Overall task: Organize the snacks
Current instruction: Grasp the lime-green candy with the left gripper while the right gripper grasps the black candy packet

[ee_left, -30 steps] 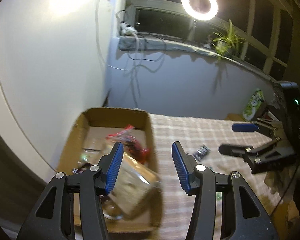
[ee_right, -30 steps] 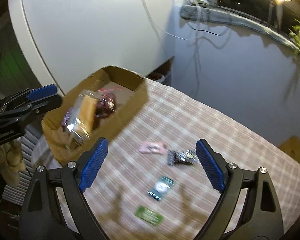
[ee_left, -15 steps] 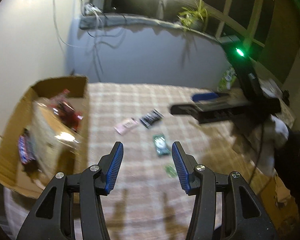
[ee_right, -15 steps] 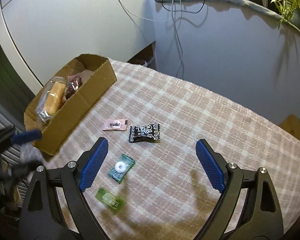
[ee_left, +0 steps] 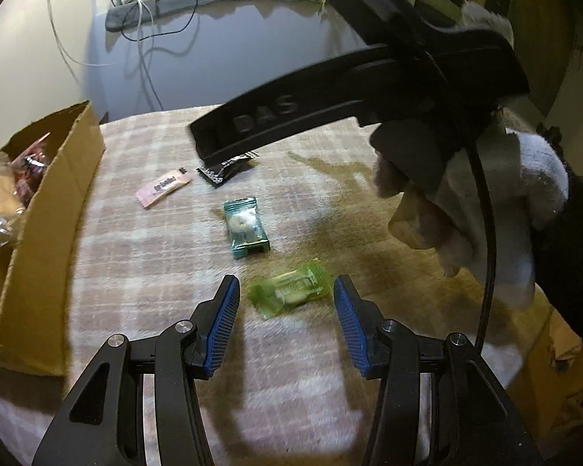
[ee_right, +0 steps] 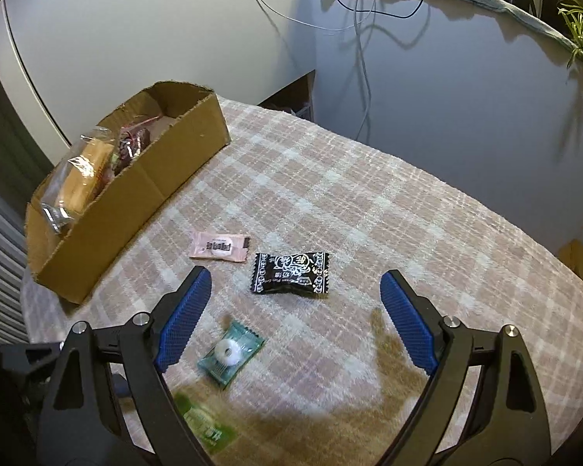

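Several small snack packets lie on the checked tablecloth (ee_right: 369, 213). A light green packet (ee_left: 289, 293) sits just ahead of, between, the fingers of my open left gripper (ee_left: 285, 303). A teal packet (ee_left: 246, 227) lies beyond it, then a pink sachet (ee_left: 163, 187) and a black packet (ee_left: 227, 169). My right gripper (ee_right: 293, 303) is open and empty above the black packet (ee_right: 289, 273); the teal packet (ee_right: 229, 351), pink sachet (ee_right: 218, 246) and green packet (ee_right: 202, 421) lie to its lower left. A cardboard box (ee_right: 136, 190) holds bagged snacks.
The box (ee_left: 39, 225) stands at the table's left edge. The right gripper's body and a gloved hand (ee_left: 478, 209) fill the upper right of the left wrist view. A wall with hanging cables (ee_right: 361, 46) is behind the table.
My left gripper swung from the box toward the table and came down close to the green packet. My right gripper moved lower, toward the black packet. A bag of bread now lies in the box.
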{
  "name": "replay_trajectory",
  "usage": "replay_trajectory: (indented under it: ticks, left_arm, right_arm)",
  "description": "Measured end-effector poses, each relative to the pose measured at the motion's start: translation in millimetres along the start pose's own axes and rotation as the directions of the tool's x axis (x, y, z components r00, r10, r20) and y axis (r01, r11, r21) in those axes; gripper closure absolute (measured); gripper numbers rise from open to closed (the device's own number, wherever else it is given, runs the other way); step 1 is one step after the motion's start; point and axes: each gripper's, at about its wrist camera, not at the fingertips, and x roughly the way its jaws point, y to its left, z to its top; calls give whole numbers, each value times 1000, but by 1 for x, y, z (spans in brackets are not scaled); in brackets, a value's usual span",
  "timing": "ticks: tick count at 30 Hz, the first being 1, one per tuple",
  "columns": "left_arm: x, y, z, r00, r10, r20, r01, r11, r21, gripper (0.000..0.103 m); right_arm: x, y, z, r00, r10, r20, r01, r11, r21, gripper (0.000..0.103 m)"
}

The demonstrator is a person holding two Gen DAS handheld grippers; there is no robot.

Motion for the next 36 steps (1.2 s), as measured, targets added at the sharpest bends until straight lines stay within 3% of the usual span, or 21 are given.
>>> replay_trajectory:
  ticks: [9, 15, 21, 24, 25, 26, 31, 36]
  left_arm:
    - [14, -16, -5, 995, 93, 18, -94, 994, 57, 54]
    - [8, -22, -10, 996, 82, 37, -85, 993, 85, 69]
    - [6, -23, -10, 997, 69, 41, -72, 995, 73, 85]
    - [4, -20, -10, 997, 58, 42, -61, 996, 58, 91]
    - [4, -19, -10, 998, 54, 41, -56, 997, 53, 92]
    - [4, -18, -10, 998, 50, 41, -52, 998, 47, 92]
    - [2, -12, -10, 999, 30, 38, -30, 999, 20, 95]
    - [3, -2, -8, 999, 3, 33, -3, 1000, -6, 96]
  right_arm:
    - [19, 7, -2, 1000, -23, 2, 23, 999, -34, 17]
    - [33, 6, -9, 999, -34, -25, 33, 999, -42, 31]
    - [31, 11, -11, 997, -82, -16, 80, 992, -98, 55]
    - [30, 13, -11, 997, -76, -15, 74, 991, -109, 72]
    - [30, 14, -10, 997, -75, -13, 74, 991, -110, 85]
    - [30, 13, -10, 997, -78, -11, 77, 991, -108, 89]
    - [29, 8, -10, 998, -60, -5, 59, 994, -92, 92]
    - [28, 6, -10, 999, -30, -13, 29, 996, -84, 89]
